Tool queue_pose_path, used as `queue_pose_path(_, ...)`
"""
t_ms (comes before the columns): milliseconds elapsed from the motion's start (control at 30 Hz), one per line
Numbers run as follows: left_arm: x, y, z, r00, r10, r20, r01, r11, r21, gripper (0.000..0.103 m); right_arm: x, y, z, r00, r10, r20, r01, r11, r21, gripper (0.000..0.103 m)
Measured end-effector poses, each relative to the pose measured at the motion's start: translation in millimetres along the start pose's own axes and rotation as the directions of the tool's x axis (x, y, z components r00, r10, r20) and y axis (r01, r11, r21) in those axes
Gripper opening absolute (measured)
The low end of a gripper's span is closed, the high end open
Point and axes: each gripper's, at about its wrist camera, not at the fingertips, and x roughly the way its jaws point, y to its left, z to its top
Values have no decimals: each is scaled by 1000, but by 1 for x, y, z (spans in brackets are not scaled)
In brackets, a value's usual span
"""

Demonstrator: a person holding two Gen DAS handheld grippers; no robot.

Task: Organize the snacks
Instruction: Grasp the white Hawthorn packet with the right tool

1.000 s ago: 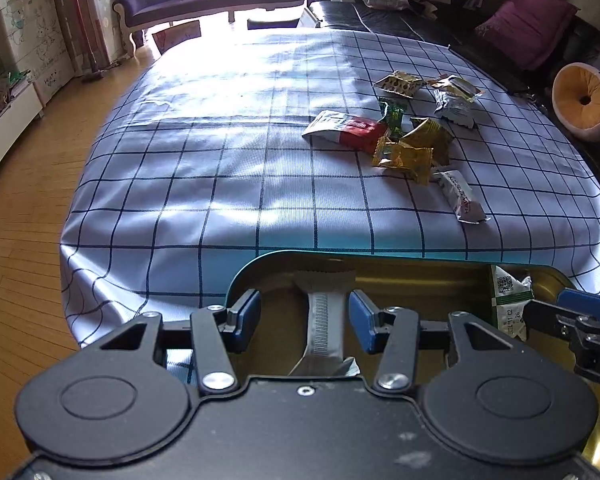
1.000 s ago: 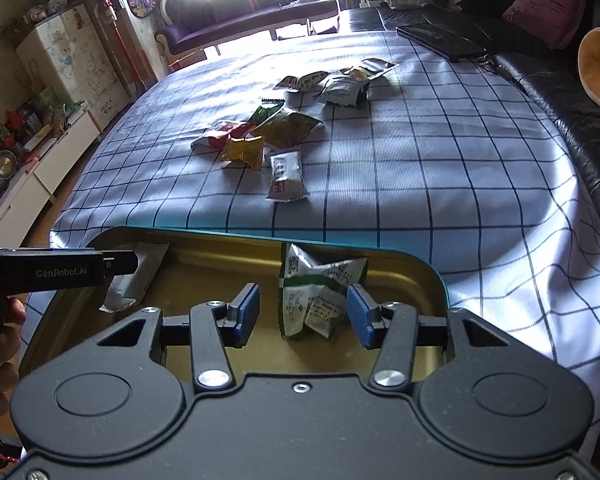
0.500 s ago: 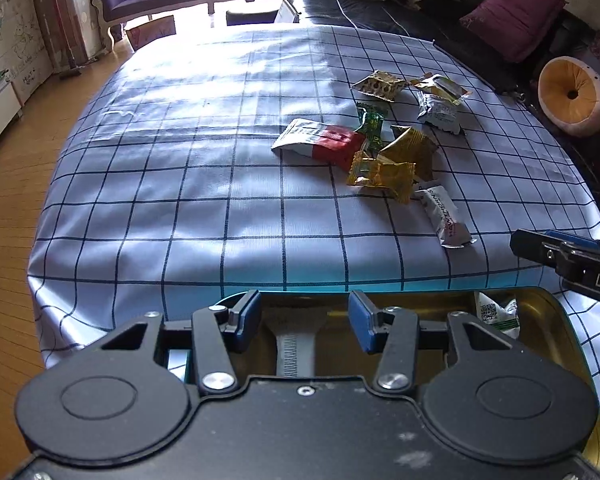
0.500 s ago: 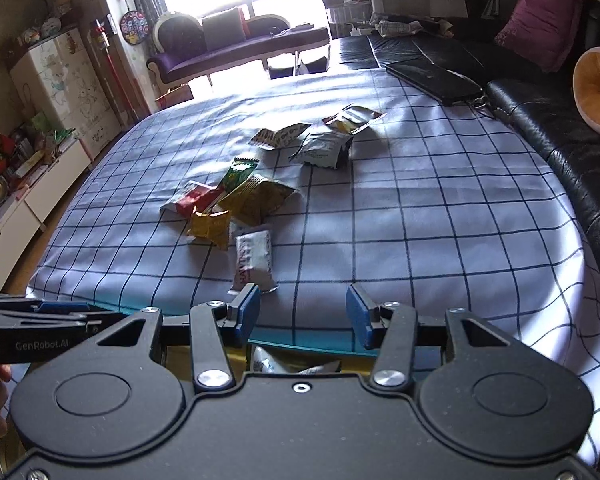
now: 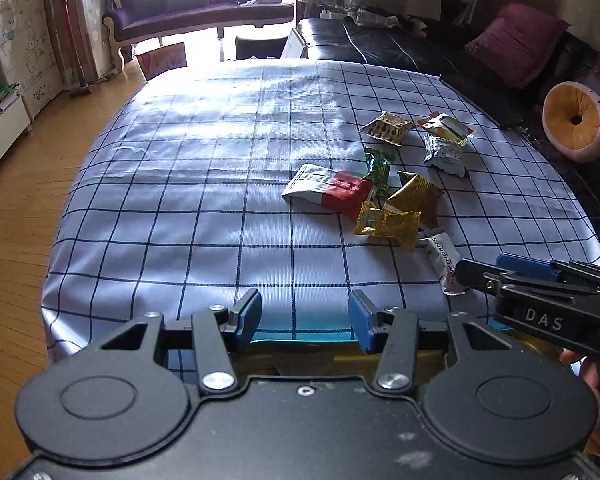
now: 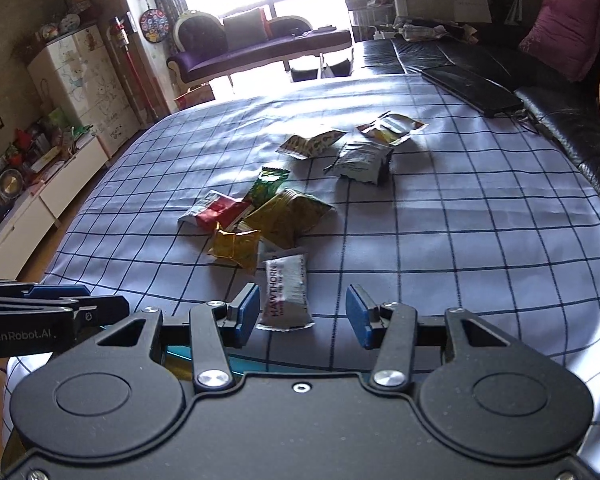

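Left wrist view
- Left gripper (image 5: 304, 316): jaws parted, nothing between the blue pads; it hangs over the near edge of the checked cloth (image 5: 204, 184) on the worktop.
- Tin (image 5: 300, 338): only its teal rim and a strip of gold inside show below the jaws; contents hidden here.
- Snacks: loose cluster right of centre on the cloth — red-and-white packet (image 5: 328, 188), green sweet (image 5: 378, 166), gold wrapper (image 5: 388, 222) overlapping a larger gold pouch (image 5: 420, 196), white Hawthorn packet (image 5: 444, 258) nearest the tin.
- Farther back: patterned sachet (image 5: 386, 128), gold sachet (image 5: 446, 128), silver packet (image 5: 444, 154).
- Right gripper (image 5: 540, 280): enters from the right, its tip over the white packet's near end.

Right wrist view
- Right gripper (image 6: 302, 316): jaws wide apart, empty; the white Hawthorn packet (image 6: 286, 292) lies flat on the cloth just beyond the left pad, not gripped.
- Left gripper (image 6: 52, 304): at lower left edge, beside the tin rim (image 6: 180, 354).
- Other snacks: well apart from both grippers, mid-cloth.
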Motion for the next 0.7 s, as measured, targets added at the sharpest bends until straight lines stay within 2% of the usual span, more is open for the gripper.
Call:
queue_pose_path(200, 2, 0, 2, 1000, 22, 6, -22, 1000, -5, 50, 18, 11, -3, 1000, -14, -10, 13, 999, -52, 51)
queue_pose_path(300, 7, 0, 5, 1000, 11, -7, -11, 1000, -13, 50, 24, 10, -5, 999, -24, -22, 23, 999, -49, 48)
queue_pose_path(500, 15, -7, 15, 1000, -13, -24, 13, 1000, -10, 49, 23, 7, -9, 999, -49, 19, 51, 995, -87, 35)
queue_pose_path(700, 29, -8, 33, 998, -26, -60, 22, 998, -56, 49, 21, -5, -7, 994, -89, 57, 91, 995, -40, 33)
